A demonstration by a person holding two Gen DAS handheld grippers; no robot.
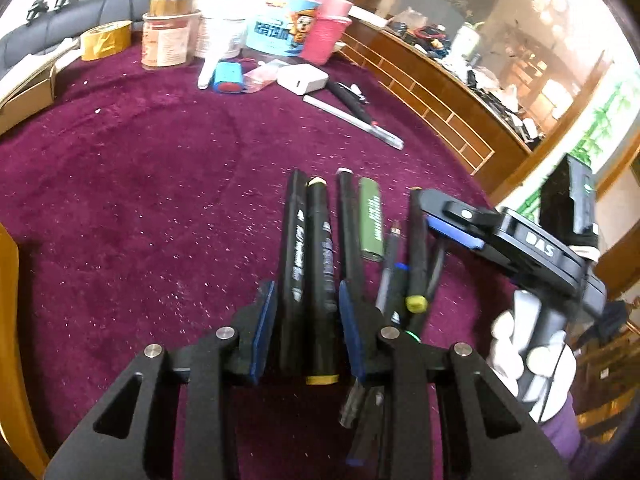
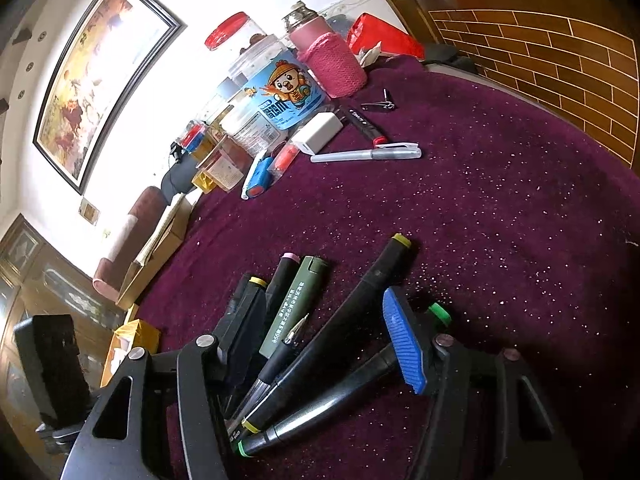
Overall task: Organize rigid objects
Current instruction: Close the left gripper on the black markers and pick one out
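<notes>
My left gripper [image 1: 308,320] is shut on two black markers [image 1: 292,256] that lie side by side on the purple cloth [image 1: 140,200], its blue pads against their outer sides. Right of them lie a third black marker [image 1: 348,232], a green lighter-shaped stick [image 1: 372,220], a ballpoint pen [image 1: 390,276] and a yellow-capped marker [image 1: 416,264]. My right gripper [image 2: 320,320] stands open over this group. The green stick [image 2: 296,304], the pen [image 2: 284,352], the yellow-capped marker [image 2: 360,304] and a green-ended marker [image 2: 332,400] lie between its jaws, ungripped.
At the far side stand jars, a blue-labelled tub [image 1: 280,24], a pink knitted bottle [image 1: 326,28] and yellow tape [image 1: 106,40]. A white charger [image 1: 302,76] and loose pens [image 1: 352,120] lie before them. A cardboard box [image 1: 24,96] sits left; a wooden wall [image 1: 440,92] runs right.
</notes>
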